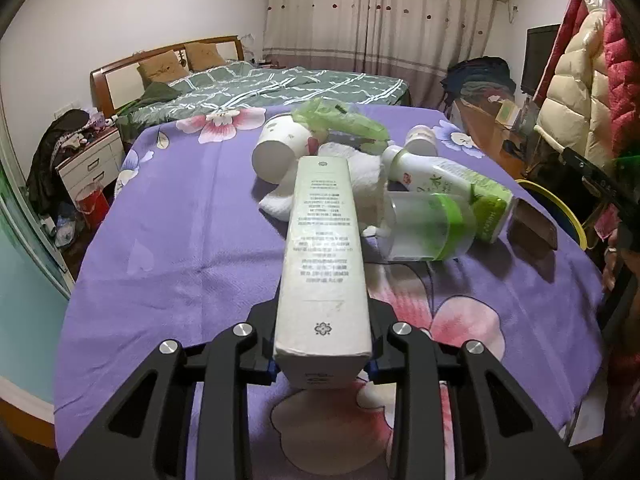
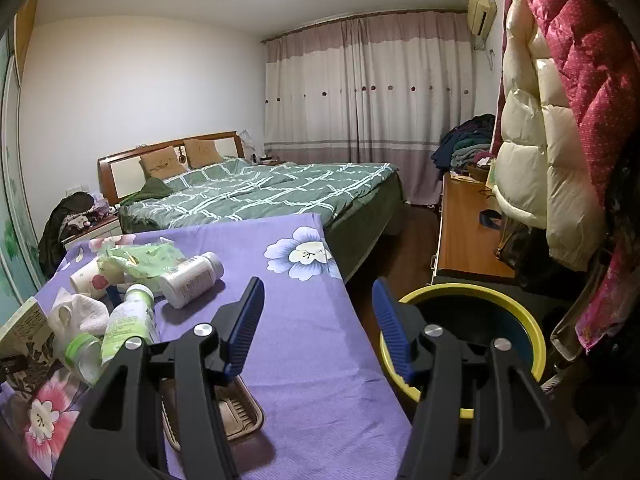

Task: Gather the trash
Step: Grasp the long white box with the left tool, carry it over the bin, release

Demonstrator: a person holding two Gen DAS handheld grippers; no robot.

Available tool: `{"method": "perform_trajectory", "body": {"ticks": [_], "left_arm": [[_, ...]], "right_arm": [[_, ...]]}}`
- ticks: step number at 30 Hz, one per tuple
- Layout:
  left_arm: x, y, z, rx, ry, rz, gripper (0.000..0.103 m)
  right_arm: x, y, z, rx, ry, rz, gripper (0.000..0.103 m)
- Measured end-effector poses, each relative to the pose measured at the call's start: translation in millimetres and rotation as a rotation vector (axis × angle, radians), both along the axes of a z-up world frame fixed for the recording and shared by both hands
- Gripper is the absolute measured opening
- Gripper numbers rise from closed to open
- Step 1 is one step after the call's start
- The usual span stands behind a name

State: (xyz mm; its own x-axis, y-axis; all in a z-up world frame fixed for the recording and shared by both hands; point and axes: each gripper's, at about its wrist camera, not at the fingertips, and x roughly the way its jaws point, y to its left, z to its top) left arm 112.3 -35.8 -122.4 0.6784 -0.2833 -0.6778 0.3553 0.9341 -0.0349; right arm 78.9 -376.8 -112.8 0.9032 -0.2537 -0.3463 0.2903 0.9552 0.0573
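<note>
Left gripper [image 1: 322, 360] clamped on the near end of a long white box [image 1: 324, 256], lifted over the purple surface [image 1: 180, 240]. Beyond it, a heap of trash: paper cup [image 1: 276, 152], green bag [image 1: 340, 120], white bottle [image 1: 440, 178], clear cup [image 1: 428, 226], tissue [image 1: 364, 176]. Right gripper [image 2: 318, 328] half open, empty, between surface edge and yellow-rimmed bin [image 2: 532, 332].

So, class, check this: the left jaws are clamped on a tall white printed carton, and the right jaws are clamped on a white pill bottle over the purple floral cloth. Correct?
One part is wrong. The left gripper does clamp the tall white printed carton, but the right wrist view shows the right gripper open and empty; the white pill bottle lies apart on the purple floral cloth.
</note>
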Motion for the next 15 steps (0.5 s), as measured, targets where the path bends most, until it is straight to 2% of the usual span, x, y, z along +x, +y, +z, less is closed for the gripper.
{"method": "perform_trajectory", "body": {"ticks": [4, 8, 15], "left_arm": [[-10.9, -3.4, 11.5, -0.019, -0.008, -0.01, 0.03], [-25.5, -11.1, 31.5, 0.0, -0.039, -0.031, 0.03], [-36.8, -44.9, 68.8, 0.013, -0.087, -0.121, 0.03]], "right_arm": [[-0.3, 0.3, 0.6, -0.002, -0.007, 0.0, 0.054], [-4.6, -0.9, 1.5, 0.001, -0.03, -0.002, 0.054], [-21.8, -18.2, 10.8, 0.014, -0.036, -0.023, 0.054]]}}
